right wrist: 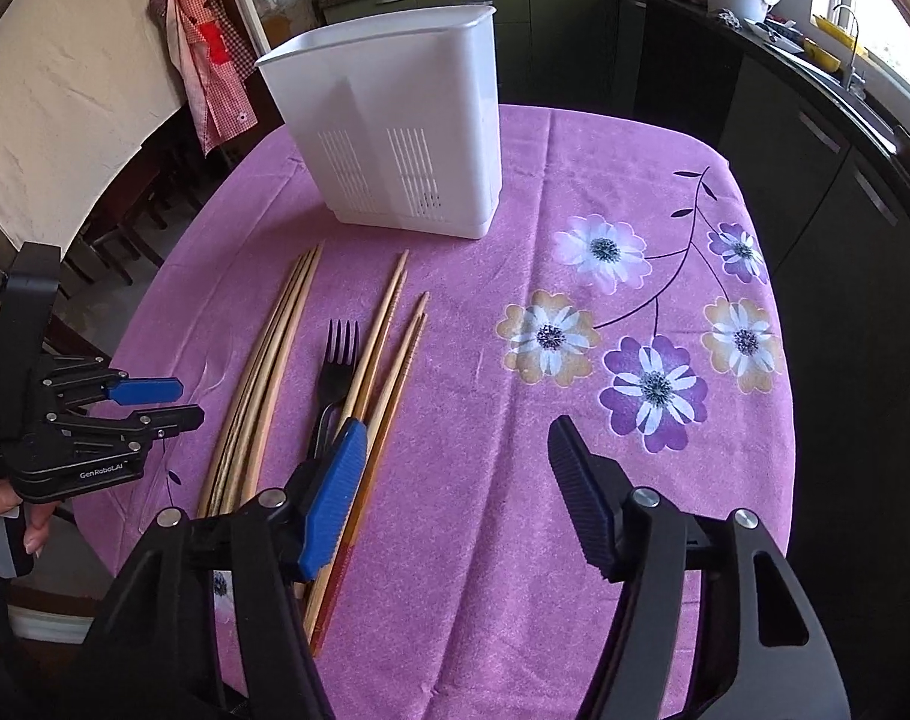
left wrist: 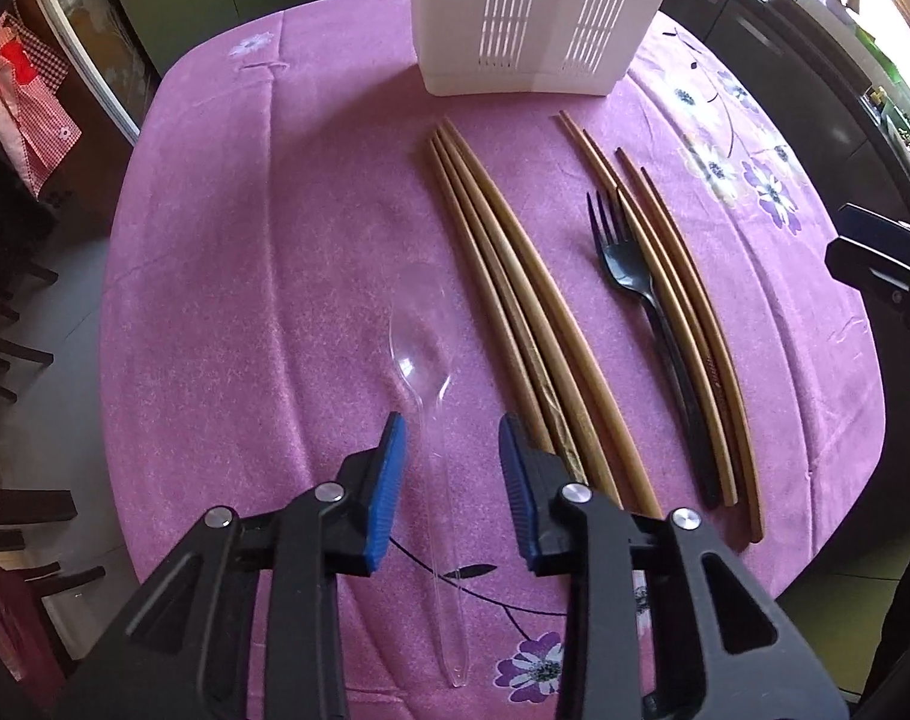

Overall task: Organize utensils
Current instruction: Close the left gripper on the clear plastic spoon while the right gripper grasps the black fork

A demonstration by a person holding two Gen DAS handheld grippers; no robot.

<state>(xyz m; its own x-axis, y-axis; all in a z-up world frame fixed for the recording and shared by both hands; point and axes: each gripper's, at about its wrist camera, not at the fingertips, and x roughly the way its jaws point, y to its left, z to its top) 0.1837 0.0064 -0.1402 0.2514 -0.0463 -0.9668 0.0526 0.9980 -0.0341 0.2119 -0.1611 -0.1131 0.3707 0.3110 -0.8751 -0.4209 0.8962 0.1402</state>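
The left gripper (left wrist: 452,432) hangs over the clear plastic spoon (left wrist: 422,360), which lies on the table (left wrist: 215,276) with its pink flowered cloth. The blue pads stand on both sides of the spoon's neck, partly spread, and do not press on it yet.

To do this step well, I think the pads should come down evenly until they almost touch the cloth, then pinch the thin handle at its middle. The nearest bundle of wooden chopsticks (left wrist: 515,300) lies just beside the right pad, so the gripper must not catch them.

The right gripper (right wrist: 455,450) is spread and holds nothing; it hovers above the black plastic fork (right wrist: 335,372) and the second bundle of chopsticks (right wrist: 389,348). The white utensil holder (right wrist: 395,138) stands upright at the far side of the table, well apart.
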